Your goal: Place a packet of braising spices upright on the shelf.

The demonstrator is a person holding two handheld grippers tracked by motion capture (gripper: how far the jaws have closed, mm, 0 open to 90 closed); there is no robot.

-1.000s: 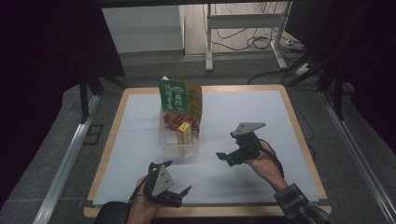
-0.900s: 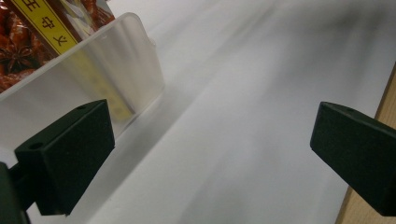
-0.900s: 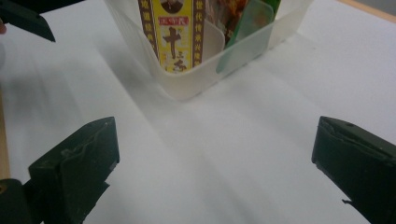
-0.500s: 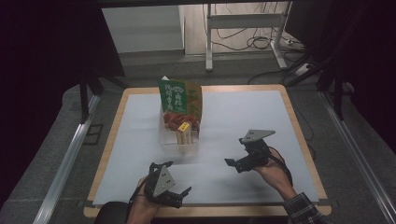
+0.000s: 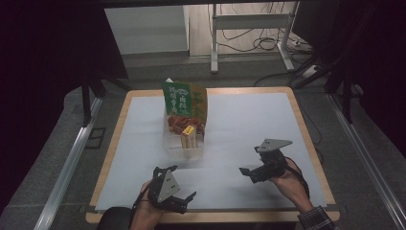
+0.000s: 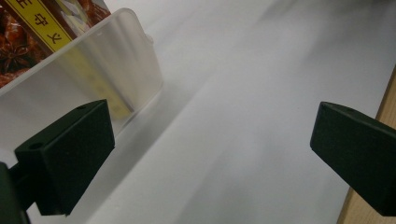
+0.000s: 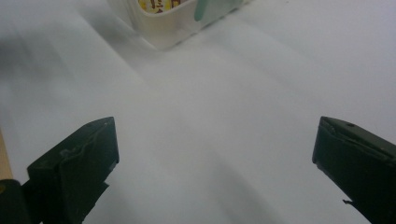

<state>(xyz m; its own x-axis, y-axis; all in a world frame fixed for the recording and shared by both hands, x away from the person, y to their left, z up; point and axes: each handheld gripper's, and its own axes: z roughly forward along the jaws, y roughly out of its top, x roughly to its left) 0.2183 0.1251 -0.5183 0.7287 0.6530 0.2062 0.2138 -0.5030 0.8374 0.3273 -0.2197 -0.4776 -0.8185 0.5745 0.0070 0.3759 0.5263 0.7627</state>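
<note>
A clear plastic bin [image 5: 184, 141] stands mid-table and holds a tall green package [image 5: 178, 99], red snack packets [image 5: 181, 122] and a yellow-labelled packet [image 5: 188, 135]. My left gripper [image 5: 184, 181] hovers near the front edge, below the bin, open and empty. In the left gripper view the left gripper [image 6: 210, 140] has its jaws wide apart, with the bin [image 6: 93, 70] close at upper left. My right gripper [image 5: 248, 165] is at front right, pointing left, open and empty. From the right gripper [image 7: 215, 154] the bin's corner [image 7: 173, 23] lies farther ahead.
A white mat [image 5: 239, 120] covers the wooden table [image 5: 306, 139], whose edge [image 6: 387, 107] is close on the right in the left gripper view. Beyond the table are a metal desk frame [image 5: 249, 33] and floor cables [image 5: 268, 43].
My right gripper has drawn back toward the front edge and slightly to the right, away from the bin. The left gripper has stayed put.
</note>
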